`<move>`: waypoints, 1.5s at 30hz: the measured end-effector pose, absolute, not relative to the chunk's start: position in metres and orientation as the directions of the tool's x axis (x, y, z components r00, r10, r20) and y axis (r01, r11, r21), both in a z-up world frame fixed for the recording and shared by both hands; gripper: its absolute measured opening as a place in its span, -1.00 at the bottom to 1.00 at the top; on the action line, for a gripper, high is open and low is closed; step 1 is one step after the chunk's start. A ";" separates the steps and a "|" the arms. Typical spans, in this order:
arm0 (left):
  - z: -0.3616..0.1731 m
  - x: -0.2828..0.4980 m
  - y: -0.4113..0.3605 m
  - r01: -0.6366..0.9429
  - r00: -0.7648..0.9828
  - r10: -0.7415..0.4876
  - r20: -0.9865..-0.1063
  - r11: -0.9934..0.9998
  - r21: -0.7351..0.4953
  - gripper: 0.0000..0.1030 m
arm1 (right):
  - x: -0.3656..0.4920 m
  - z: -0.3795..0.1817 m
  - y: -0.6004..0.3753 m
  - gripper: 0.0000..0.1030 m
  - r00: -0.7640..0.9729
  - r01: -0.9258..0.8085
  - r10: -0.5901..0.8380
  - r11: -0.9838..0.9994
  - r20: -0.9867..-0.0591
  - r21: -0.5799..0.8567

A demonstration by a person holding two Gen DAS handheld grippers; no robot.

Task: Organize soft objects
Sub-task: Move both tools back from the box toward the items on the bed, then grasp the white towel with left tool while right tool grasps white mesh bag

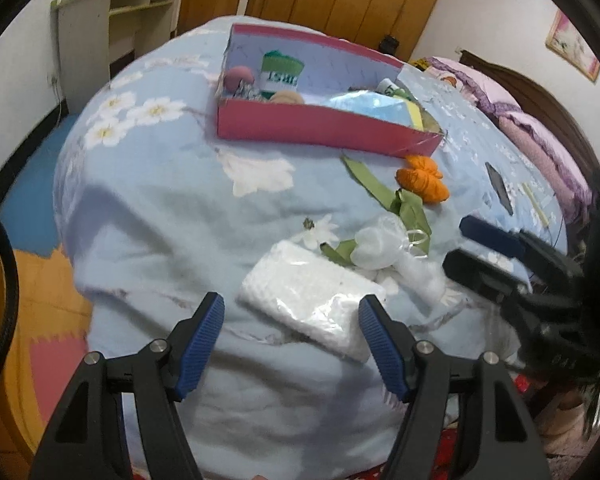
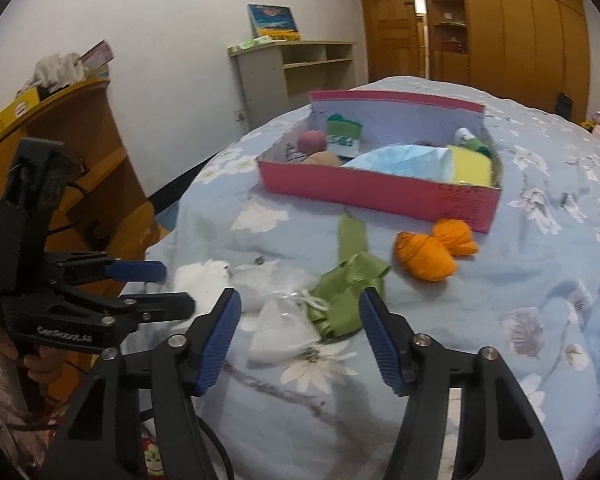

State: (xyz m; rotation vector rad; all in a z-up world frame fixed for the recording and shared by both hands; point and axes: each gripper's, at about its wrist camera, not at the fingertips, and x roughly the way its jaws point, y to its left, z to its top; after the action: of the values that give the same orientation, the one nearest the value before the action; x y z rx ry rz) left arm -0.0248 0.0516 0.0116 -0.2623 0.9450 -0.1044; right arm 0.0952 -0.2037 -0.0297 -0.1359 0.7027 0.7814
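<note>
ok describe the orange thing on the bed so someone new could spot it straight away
Start at the pink box on the blue floral bedspread. Just outside its near right corner lies an orange fabric bundle, two knotted lumps. It is the only orange item; the green ribbon and white pouch lie to its left.

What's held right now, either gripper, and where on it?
Nothing. Left gripper is open over the white packet; right gripper is open above the green ribbon.

Little can be read. The green and white item (image 1: 281, 73) standing in the red box (image 1: 324, 126) bears large green letters, too blurred to make out. The left gripper (image 2: 156, 280) body carries a white brand word, also illegible. Faint print marks the box's end wall.
</note>
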 end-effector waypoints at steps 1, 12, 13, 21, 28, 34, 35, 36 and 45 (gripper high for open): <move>0.010 -0.023 0.054 -0.035 0.582 -0.213 -0.785 0.958 -0.285 0.42 | 0.094 -0.032 -0.202 0.11 0.488 -0.694 0.604 0.706 -0.630 0.140; 0.007 -0.015 0.054 -0.031 0.616 -0.261 -0.743 0.935 -0.354 0.17 | 0.095 -0.049 -0.190 -0.09 0.453 -0.714 0.600 0.687 -0.659 0.135; 0.008 -0.016 0.052 -0.020 0.622 -0.256 -0.740 0.940 -0.342 0.09 | 0.095 -0.050 -0.189 -0.09 0.450 -0.715 0.600 0.686 -0.662 0.135; 0.012 -0.021 0.041 0.036 0.642 -0.274 -0.716 0.944 -0.329 -0.06 | 0.097 -0.059 -0.185 -0.10 0.454 -0.715 0.581 0.690 -0.675 0.113; 0.018 -0.025 0.052 0.013 0.644 -0.233 -0.729 0.956 -0.294 0.16 | 0.101 -0.066 -0.184 -0.24 0.448 -0.708 0.573 0.696 -0.686 0.120; 0.021 -0.030 0.062 0.028 0.598 -0.323 -0.733 0.923 -0.383 0.19 | 0.100 -0.066 -0.184 -0.55 0.452 -0.711 0.582 0.693 -0.676 0.122; 0.019 -0.030 0.061 0.027 0.580 -0.340 -0.740 0.916 -0.401 0.19 | 0.099 -0.065 -0.184 -0.59 0.460 -0.711 0.581 0.694 -0.671 0.113; 0.016 -0.030 0.061 0.027 0.560 -0.360 -0.747 0.908 -0.417 0.19 | 0.098 -0.063 -0.184 -0.63 0.468 -0.711 0.581 0.695 -0.666 0.108; 0.005 -0.024 0.057 -0.020 0.532 -0.385 -0.754 0.885 -0.466 0.18 | 0.097 -0.060 -0.191 -0.69 0.478 -0.708 0.601 0.696 -0.641 0.124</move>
State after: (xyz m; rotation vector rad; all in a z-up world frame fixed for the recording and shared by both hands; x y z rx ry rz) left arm -0.0238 0.0569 0.0054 -0.4526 0.9934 -0.2266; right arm 0.0966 -0.1910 -0.0602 -0.1658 0.7130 0.8031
